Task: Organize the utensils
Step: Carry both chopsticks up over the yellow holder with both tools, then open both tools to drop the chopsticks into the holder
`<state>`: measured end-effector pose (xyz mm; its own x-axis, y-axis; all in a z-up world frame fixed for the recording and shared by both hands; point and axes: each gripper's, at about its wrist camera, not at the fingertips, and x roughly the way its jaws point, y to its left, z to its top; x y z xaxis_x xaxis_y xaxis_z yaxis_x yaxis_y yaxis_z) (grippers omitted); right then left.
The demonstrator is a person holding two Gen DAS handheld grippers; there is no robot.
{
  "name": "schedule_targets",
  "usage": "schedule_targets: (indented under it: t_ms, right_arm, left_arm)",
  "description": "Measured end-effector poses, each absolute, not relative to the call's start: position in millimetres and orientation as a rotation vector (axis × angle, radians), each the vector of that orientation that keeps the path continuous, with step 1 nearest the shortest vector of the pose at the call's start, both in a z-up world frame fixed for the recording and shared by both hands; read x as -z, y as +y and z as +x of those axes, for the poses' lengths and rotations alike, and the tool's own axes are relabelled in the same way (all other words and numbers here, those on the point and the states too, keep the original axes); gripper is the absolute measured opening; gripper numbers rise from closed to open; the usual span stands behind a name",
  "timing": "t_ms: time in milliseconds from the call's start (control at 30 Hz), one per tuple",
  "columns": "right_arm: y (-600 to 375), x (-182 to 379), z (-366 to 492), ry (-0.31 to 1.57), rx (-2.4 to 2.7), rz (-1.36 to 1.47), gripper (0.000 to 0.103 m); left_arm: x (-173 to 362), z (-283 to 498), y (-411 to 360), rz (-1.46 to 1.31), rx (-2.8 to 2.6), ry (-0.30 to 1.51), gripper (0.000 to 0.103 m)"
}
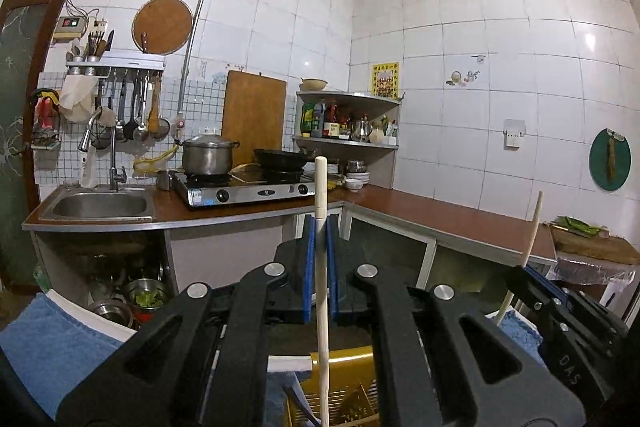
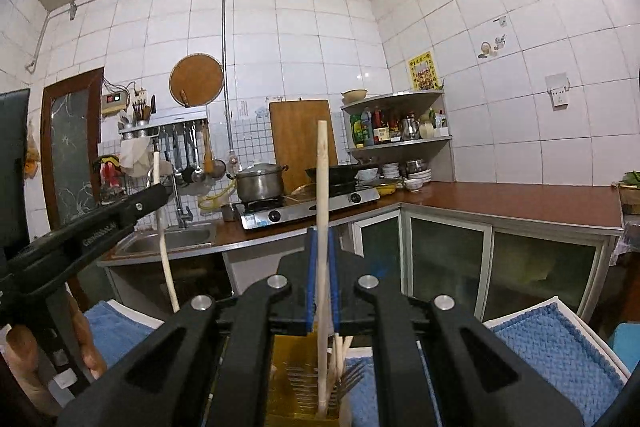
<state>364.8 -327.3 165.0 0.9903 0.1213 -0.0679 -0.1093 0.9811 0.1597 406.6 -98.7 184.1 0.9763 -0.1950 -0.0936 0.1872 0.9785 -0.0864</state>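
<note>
Chopsticks (image 1: 322, 267) (image 2: 322, 227), light, stiff, slippery wood, sit clamped mid-shaft in both grippers (image 1: 320, 227) (image 2: 321, 239), above the holder (image 2: 296, 387).

I'm in a home kitchen: a gas stove (image 1: 246, 187) with a steel pot (image 1: 207, 155), a sink (image 1: 100, 207), hanging ladles (image 1: 136, 115), white tiled walls (image 1: 500, 67).

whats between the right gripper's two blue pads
A wooden chopstick stands upright between the right gripper pads, its lower end reaching the yellow utensil holder. This shows in the right wrist view.
</note>
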Motion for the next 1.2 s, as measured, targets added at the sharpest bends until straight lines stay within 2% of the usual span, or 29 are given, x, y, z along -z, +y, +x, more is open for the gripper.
schedule_targets:
  t_ms: [300, 733, 1200]
  right_arm:
    - [-323.1, -146.2, 365.4, 0.075, -0.111, 0.119, 0.006]
    - [-314.6, -148.6, 347.7, 0.056, -0.157, 0.125, 0.006]
    - [-313.5, -98.6, 366.7, 0.158, -0.148, 0.114, 0.006]
  left_arm:
    - [-156.9, 415.2, -96.5, -0.046, 0.19, 0.15, 0.004]
    - [-133.9, 412.2, -82.7, -0.047, 0.18, 0.219, 0.004]
    - [-115.4, 410.6, -75.5, -0.041, 0.174, 0.259, 0.004]
